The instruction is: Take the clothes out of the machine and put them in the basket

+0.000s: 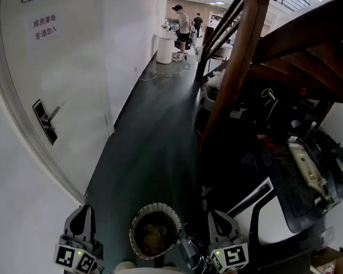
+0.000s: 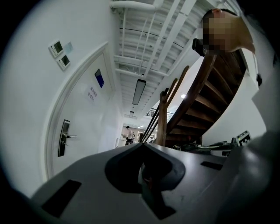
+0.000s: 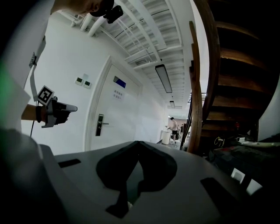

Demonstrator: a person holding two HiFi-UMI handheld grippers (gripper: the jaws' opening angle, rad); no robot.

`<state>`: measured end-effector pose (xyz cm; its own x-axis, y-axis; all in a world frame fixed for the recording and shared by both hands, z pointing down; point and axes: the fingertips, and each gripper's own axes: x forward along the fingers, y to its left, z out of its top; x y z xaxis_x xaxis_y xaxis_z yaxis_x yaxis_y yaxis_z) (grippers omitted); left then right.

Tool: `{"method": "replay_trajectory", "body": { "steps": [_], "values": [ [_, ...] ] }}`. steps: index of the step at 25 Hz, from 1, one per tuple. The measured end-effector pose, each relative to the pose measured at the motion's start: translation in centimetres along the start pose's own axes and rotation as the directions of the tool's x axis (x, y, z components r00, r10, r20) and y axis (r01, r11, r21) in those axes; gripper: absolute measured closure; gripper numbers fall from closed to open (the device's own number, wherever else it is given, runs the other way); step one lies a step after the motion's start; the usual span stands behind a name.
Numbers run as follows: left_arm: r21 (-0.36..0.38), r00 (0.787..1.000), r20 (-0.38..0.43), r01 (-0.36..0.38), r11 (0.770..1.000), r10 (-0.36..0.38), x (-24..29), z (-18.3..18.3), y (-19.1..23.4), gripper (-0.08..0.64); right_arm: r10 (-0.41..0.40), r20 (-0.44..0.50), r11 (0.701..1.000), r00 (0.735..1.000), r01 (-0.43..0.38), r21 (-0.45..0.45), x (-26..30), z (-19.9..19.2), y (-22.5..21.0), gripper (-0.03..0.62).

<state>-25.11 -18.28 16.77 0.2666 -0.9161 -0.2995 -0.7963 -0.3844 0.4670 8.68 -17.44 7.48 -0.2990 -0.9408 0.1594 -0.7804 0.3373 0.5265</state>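
Wooden staircase is looming on my right, and the basket is sitting on the dark floor between my tongs with clothes lying inside. I'm holding left tongs and right tongs clenched, empty.

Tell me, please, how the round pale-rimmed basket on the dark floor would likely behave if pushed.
The round pale-rimmed basket looks thin-walled, so it is probably light and may slide on the smooth dark floor. The crumpled brownish clothes inside look soft and few, likely adding little weight, so a high push might tip it.
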Motion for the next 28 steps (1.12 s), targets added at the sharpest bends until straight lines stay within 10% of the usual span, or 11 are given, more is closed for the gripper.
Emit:
{"method": "replay_trajectory", "body": {
  "steps": [28],
  "values": [
    [-0.046,0.999,0.010,0.045,0.998,-0.045,1.2,-1.1,0.5,0.546,0.068,-0.016,0.998,0.998,-0.068,-0.011,2.0,0.1,4.5,0.578]
  ]
}}
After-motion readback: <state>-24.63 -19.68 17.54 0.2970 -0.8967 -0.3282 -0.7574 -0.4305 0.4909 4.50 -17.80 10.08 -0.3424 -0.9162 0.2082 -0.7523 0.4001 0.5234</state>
